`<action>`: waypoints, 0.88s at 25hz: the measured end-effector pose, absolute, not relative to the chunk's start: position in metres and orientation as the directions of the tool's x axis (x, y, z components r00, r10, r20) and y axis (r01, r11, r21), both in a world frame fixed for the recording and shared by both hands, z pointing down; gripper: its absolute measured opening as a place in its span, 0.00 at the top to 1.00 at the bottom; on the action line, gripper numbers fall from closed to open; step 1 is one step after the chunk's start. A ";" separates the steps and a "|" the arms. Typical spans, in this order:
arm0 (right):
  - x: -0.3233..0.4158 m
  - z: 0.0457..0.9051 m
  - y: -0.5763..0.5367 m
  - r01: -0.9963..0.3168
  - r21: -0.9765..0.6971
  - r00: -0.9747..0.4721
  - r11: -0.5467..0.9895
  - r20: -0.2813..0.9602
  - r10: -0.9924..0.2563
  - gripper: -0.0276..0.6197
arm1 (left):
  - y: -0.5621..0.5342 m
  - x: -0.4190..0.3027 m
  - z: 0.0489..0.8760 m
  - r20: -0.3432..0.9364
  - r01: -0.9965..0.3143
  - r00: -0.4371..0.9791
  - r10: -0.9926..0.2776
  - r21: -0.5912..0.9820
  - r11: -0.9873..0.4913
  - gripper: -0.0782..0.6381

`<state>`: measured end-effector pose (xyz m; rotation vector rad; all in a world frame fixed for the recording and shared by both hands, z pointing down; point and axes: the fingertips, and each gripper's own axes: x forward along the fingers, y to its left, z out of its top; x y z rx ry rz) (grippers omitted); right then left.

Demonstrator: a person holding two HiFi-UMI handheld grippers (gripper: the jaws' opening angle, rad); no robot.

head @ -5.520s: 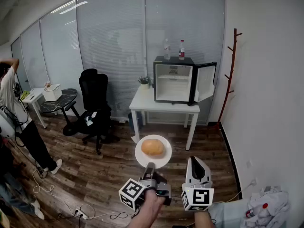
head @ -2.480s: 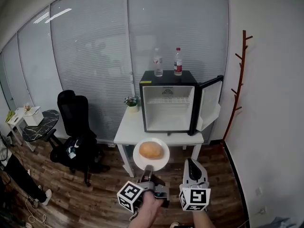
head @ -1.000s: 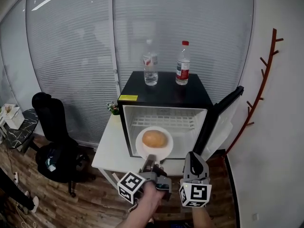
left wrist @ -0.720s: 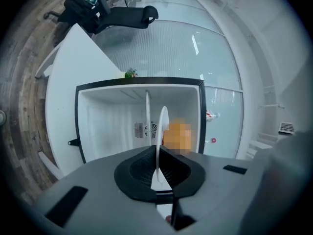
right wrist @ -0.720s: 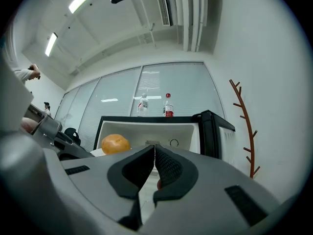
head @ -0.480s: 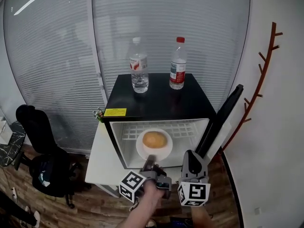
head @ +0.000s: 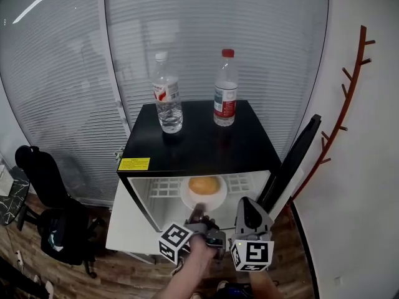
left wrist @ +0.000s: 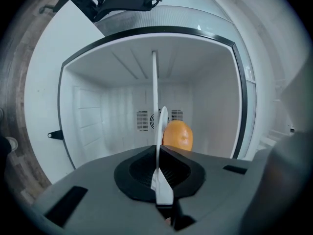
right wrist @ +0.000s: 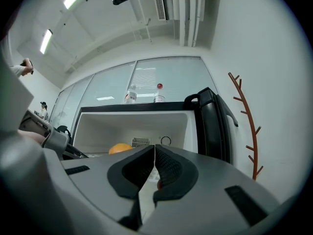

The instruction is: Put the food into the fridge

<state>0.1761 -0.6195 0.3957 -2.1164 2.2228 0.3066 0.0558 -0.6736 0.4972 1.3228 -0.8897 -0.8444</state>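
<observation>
**Plate reaches the fridge mouth**

Half a second ago the round white plate (head: 219, 198) with its golden-brown bun (head: 204, 185) hung just in front of the small black-topped fridge (head: 199, 145). Now its far edge sits over the white wire shelf (head: 163, 187) inside the white cavity. The whole approach across the room is done, and the black door (head: 293, 161) stands wide at the right, clear of the path. What remains, by my reading, is to push the plate deeper, lower it onto the shelf and let go.

The left gripper (head: 197, 212) is clamped on the plate's near rim. Its own view shows the plate edge-on, pinched between the dark pads, with the bun riding just beyond them and the fridge's back wall behind. The right gripper (head: 244, 205) rides just beside it with its jaws together and nothing held, pointing at the opening.

Two clear plastic water bottles (head: 168, 102) stand on the fridge top, untouched.
</observation>
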 end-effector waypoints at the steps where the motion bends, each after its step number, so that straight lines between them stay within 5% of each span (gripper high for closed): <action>1: 0.177 0.395 -0.623 -0.993 0.106 -0.065 0.046 -0.179 -0.982 0.91 | -0.677 0.058 0.496 0.056 0.010 0.428 -0.902 0.998 0.067 0.84; 22: 0.179 0.388 -0.659 -0.988 0.102 -0.140 0.120 -0.210 -0.968 0.91 | -0.707 0.074 0.488 -0.006 0.062 0.435 -0.901 0.998 0.024 0.84</action>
